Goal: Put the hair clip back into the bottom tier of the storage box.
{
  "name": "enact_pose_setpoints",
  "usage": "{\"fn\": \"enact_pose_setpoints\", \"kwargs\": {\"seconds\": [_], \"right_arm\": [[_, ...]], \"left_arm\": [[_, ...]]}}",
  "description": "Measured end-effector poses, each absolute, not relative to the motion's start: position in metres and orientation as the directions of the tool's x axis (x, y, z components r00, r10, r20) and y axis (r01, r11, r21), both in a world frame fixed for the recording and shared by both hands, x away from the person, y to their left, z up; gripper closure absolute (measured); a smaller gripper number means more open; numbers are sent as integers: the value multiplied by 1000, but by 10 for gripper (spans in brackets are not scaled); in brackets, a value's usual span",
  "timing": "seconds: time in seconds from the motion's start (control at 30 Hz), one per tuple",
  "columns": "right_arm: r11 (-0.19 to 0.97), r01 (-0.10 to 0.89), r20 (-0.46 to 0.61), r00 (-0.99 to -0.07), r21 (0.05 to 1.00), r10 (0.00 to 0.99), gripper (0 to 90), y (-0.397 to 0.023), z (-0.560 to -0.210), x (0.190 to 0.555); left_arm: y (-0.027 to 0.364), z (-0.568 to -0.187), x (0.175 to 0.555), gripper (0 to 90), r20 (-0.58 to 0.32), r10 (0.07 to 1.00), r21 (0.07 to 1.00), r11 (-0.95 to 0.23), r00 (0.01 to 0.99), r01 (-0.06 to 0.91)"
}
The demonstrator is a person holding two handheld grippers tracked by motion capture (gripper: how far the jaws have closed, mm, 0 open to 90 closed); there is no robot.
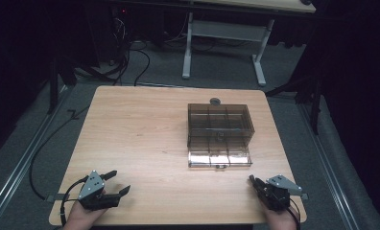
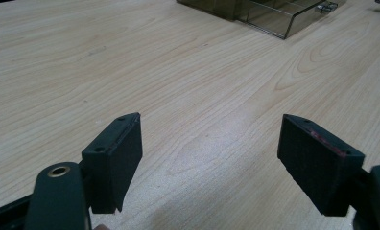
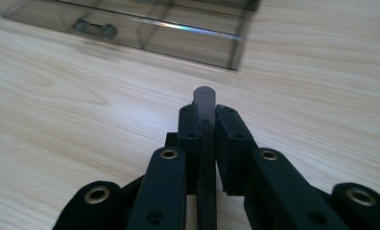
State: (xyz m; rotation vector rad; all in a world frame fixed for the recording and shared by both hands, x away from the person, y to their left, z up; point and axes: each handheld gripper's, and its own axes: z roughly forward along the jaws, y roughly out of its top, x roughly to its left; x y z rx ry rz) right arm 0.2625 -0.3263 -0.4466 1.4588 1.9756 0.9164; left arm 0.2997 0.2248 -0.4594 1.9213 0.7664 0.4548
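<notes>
Thin dark flat disc (image 3: 205, 103), edge-on, rounded top.

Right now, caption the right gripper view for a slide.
Right tool shut on a thin dark disc, facing the box.

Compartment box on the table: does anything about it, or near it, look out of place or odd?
The smoky clear compartment box sits square on the wooden table, its lid folded open flat toward the person. One oddity: a small dark round thing lies loose just behind the box. What it is cannot be told.
</notes>
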Motion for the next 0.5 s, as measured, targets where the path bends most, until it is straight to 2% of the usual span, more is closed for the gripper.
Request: {"fn": "enact_pose_setpoints", "kwargs": {"seconds": [0.5], "right_arm": [[282, 596, 25, -453, 752, 891, 816, -273, -451, 270]], "left_arm": [[225, -459, 300, 241, -12, 682, 893, -322, 731, 315]]}}
